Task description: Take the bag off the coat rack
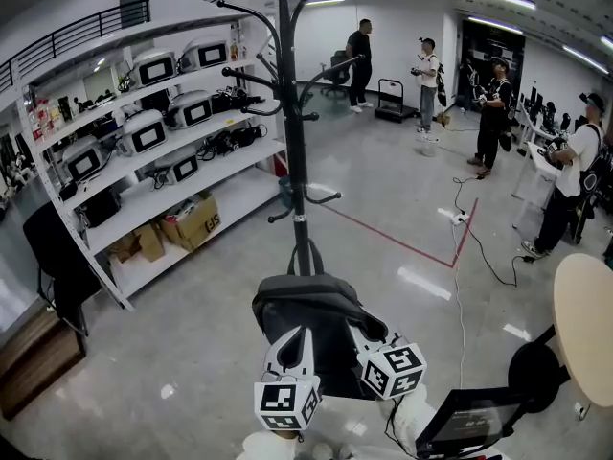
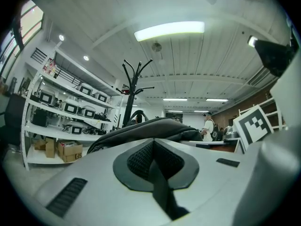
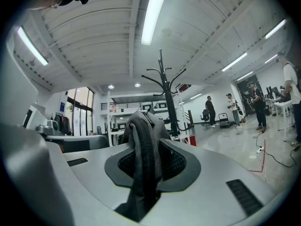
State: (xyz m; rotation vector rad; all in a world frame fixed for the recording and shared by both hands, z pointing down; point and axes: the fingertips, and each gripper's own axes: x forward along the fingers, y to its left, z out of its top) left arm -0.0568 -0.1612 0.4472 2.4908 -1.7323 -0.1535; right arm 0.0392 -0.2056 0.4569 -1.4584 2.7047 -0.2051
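Gripping the bag (image 1: pixel 321 319) from beneath with both tools, low and just in front of the coat rack (image 1: pixel 292 132). Pinching a mesh shoulder strap (image 3: pixel 143 145) in the right tool (image 3: pixel 150 166), jaws closed down to little more than the strap's thickness, pads pressing on it. Nipping a thinner, smooth dark strap (image 2: pixel 159 192) in the left tool (image 2: pixel 153 160), jaws almost fully together, with the bag's bulk lying over the top of that tool. Likely taking hold on two sides in this way to share the weight evenly and to keep the soft body from swinging or sagging against the pole.

Holding the bag's top loop (image 1: pixel 305 255) upright beside the pole, below the lowest hooks. Appearing free of every hook, though being hard to confirm from the head view. Judging from the left gripper view and the right gripper view, with the rack standing behind the bag and apart from it, probably being clear of the rack and needing only to draw away.

Counting one bag, one coat rack, two tools, two marker cubes (image 1: pixel 285 402) showing below the bag, and two straps in hand, one per tool. Further off, counting four people (image 1: pixel 428 80) standing on the open floor well apart from the rack, one long shelf unit (image 1: pixel 163 175) at the left, and one round table (image 1: pixel 586 326) at the right edge.
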